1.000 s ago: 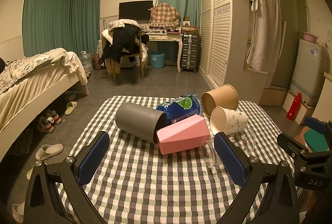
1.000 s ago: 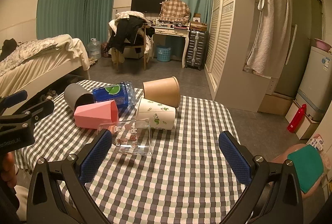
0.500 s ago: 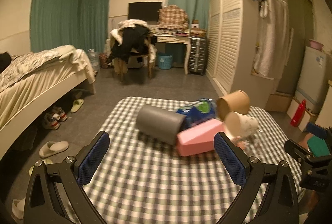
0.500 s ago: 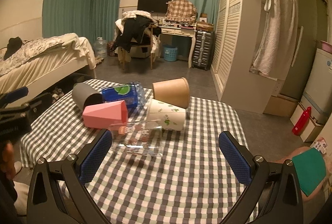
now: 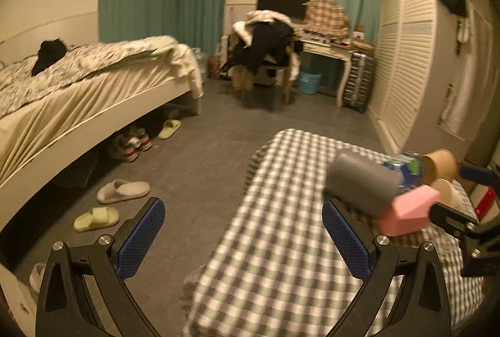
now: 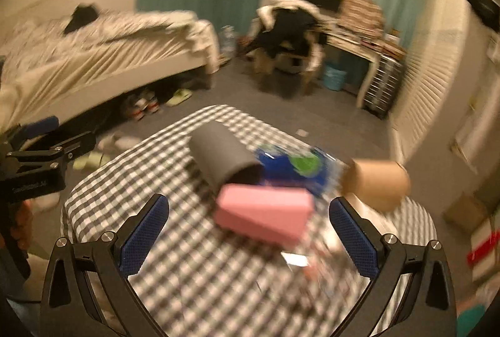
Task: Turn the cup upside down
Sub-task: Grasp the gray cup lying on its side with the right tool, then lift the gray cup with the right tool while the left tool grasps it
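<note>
Five cups toppled, pink cup [image 6: 265, 212] frontmost

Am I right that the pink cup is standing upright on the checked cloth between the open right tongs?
Not quite: in the right wrist view the pink cup lies on its side on the checked cloth, ahead of the open right tongs.
</note>
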`<state>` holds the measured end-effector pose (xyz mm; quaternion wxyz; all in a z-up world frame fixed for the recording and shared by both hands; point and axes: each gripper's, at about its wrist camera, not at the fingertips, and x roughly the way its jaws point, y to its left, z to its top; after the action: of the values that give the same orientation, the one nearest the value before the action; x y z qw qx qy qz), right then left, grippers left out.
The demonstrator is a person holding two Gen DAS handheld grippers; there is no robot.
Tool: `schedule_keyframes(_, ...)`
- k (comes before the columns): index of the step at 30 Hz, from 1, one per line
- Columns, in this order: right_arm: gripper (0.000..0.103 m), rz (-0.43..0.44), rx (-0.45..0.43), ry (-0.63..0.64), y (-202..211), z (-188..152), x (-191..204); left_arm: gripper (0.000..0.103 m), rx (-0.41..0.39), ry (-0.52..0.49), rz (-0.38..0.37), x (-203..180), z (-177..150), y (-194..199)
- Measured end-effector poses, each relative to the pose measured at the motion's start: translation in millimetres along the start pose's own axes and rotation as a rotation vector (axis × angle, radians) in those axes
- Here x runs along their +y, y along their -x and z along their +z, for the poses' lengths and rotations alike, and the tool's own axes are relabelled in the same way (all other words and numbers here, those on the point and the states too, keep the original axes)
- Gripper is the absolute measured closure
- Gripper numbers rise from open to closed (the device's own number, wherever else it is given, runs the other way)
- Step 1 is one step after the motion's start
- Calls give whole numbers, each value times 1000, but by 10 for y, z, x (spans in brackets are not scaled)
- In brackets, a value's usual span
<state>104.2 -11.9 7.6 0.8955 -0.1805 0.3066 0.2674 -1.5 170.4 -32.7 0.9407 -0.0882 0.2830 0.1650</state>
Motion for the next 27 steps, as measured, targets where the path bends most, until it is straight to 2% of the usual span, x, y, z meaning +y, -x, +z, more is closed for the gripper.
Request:
schedule_keyframes(5,0,73,124,114,-774,326,163,0,32,30,43,128,22,-197)
schedule_keyframes(10,0,47,230,199,-1436,448,197,0,43,51,53,160,65,-318)
schedule_keyframes(13,1,51,280,233,-1680,463,190,0,55,62,52,180,86,-405)
schedule_keyframes(17,11,68,323,280,-1800,452,208,0,66,54,43,160,97,-469)
schedule_keyframes(19,21,82,337,290,-1847,449,233,0,70,47,41,143,109,-483)
schedule_keyframes(22,27,69,322,309,-1839,461,261,0,71,43,51,156,124,-485)
schedule_keyframes(27,27,102,288,290,-1652,498,323,0,71,69,58,251,123,-458)
